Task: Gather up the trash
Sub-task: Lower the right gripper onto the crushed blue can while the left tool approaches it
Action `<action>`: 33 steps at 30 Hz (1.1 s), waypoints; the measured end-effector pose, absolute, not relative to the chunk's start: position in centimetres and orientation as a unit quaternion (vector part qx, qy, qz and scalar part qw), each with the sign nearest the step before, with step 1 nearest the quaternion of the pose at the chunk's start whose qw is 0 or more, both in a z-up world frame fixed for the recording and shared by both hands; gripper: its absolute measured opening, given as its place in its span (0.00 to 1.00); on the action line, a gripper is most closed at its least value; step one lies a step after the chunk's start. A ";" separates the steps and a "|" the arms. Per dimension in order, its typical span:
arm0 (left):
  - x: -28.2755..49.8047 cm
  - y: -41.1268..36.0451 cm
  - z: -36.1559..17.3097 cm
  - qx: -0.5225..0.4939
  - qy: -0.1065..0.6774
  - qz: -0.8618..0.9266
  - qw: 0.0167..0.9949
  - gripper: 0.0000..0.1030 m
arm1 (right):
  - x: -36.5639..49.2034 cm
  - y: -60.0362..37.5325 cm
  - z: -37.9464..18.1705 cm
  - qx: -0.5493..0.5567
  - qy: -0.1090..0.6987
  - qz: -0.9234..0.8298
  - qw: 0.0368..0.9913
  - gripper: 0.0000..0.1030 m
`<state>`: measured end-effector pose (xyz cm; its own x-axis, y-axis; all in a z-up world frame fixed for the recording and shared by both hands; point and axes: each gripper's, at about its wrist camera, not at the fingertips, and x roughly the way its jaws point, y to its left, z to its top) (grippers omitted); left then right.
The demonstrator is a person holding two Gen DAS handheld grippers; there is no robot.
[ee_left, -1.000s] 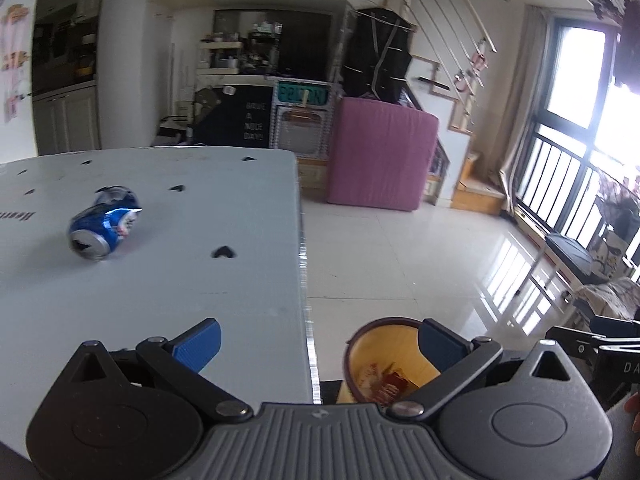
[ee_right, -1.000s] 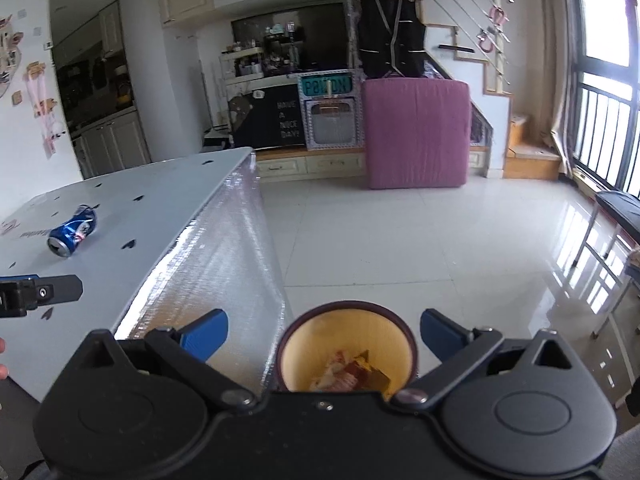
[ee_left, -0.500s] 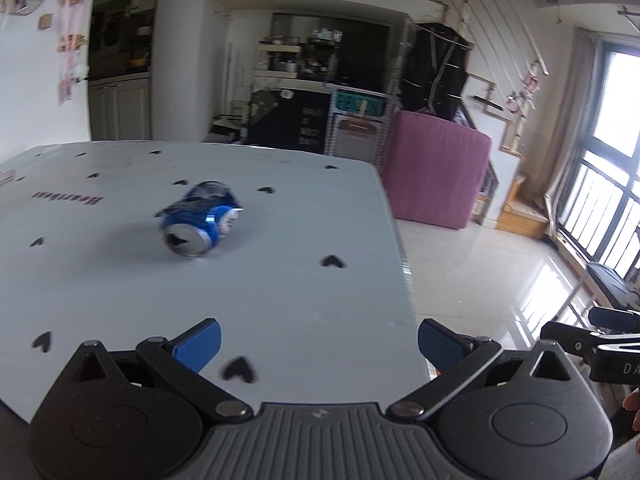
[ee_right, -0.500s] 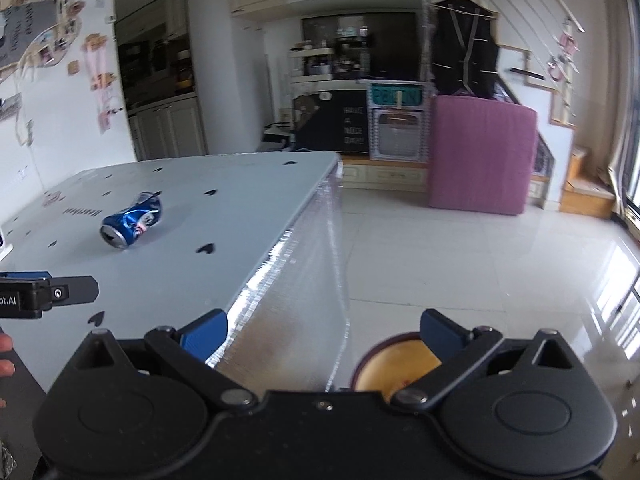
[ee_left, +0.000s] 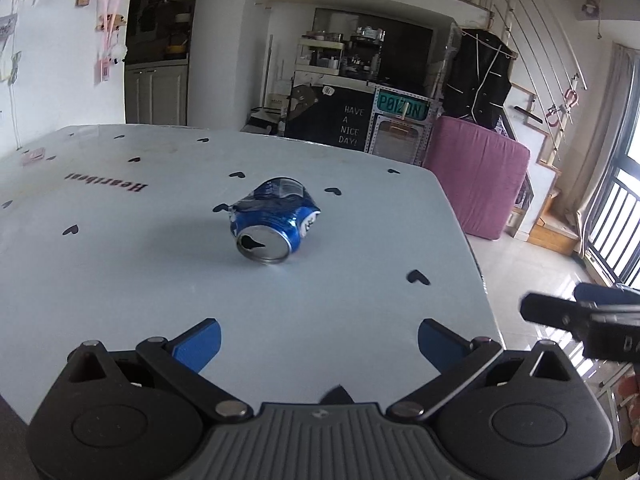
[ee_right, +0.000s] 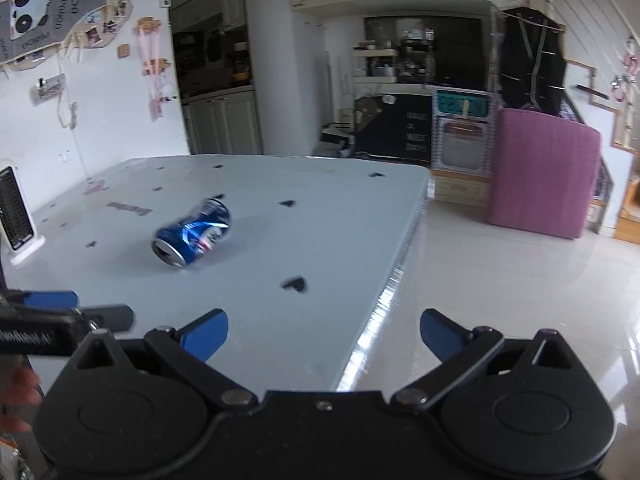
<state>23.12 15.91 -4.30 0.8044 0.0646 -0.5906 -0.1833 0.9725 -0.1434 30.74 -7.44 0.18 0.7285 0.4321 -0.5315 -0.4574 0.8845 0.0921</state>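
left gripper (ee_left: 318,338): hovering, fingers apart, holding nothing | right gripper (ee_right: 323,334): fingers apart, holding nothing | crushed blue aluminium can (ee_left: 273,219): lying sideways on pale blue heart-print table (ee_left: 120,272)

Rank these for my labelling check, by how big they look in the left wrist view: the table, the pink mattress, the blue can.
1. table, largest by far
2. pink mattress
3. blue can, smallest, although it is nearer the camera than the mattress

Blue-silver can (ee_left: 274,220); pale table (ee_left: 120,272), black heart print; pink, seemingly quilted block (ee_left: 478,182).
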 end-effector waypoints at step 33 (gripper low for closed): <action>31.8 23.1 -7.5 -0.244 0.285 0.010 0.927 0.99 | 52.1 11.8 -3.0 0.029 0.389 0.447 0.805 0.42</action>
